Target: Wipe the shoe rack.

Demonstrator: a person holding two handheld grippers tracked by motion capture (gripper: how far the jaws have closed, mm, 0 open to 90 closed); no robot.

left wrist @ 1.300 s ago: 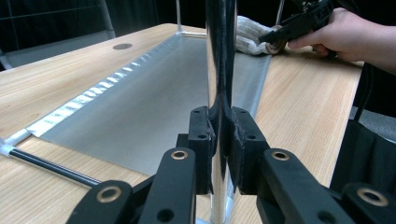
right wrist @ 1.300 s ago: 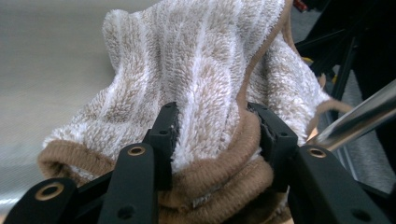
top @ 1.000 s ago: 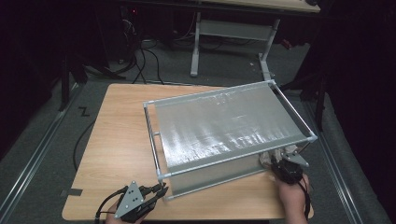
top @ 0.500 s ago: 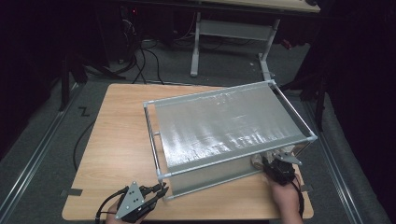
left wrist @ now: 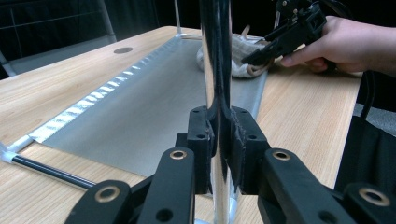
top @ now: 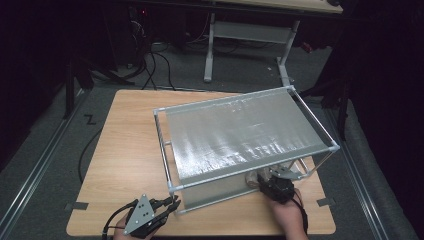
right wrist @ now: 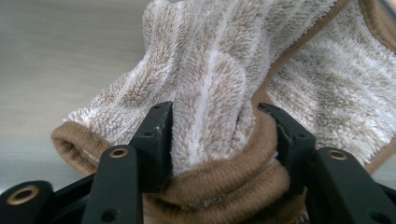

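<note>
Grippers share work: our left gripper [left wrist: 219, 154] clamps the rack post [left wrist: 215, 56] steady; our right gripper [right wrist: 217, 140], jaws just widening, straddles the towel [right wrist: 224, 84]

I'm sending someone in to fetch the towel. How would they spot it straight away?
Start at the wooden table and the metal-framed rack with a silvery sheet on it. Under the rack's near right corner, on the lower sheet, lies the towel by the right tongs. It is fluffy, beige-and-white striped with brown edging, the one soft thing there.
</note>
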